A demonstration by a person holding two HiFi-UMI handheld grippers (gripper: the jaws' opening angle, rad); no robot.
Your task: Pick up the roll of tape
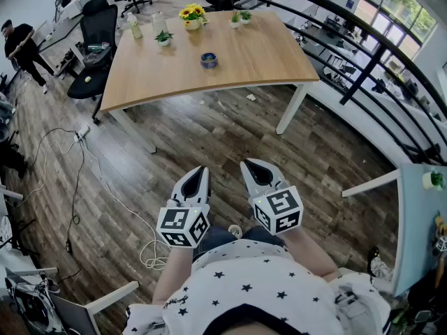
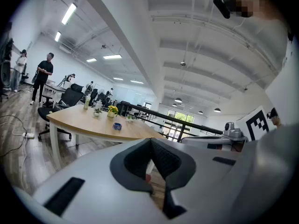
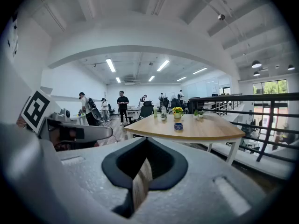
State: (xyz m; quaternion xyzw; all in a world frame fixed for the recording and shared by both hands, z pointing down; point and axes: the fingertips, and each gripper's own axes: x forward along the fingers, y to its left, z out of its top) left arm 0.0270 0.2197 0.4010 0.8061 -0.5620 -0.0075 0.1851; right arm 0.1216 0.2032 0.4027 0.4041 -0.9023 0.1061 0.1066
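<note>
A blue roll of tape (image 1: 209,60) lies flat near the middle of the wooden table (image 1: 279,54), far ahead of me; it shows small in the left gripper view (image 2: 117,126) and the right gripper view (image 3: 178,126). My left gripper (image 1: 202,169) and right gripper (image 1: 248,165) hang side by side over the wood floor, close to my body and well short of the table. Both are shut with nothing between their jaws.
On the table's far side stand a sunflower pot (image 1: 193,16), small potted plants (image 1: 164,38) and two bottles (image 1: 135,26). A black office chair (image 1: 96,40) sits at the table's left end. Cables (image 1: 77,180) trail over the floor at left; a railing (image 1: 377,54) runs along the right. People stand far left.
</note>
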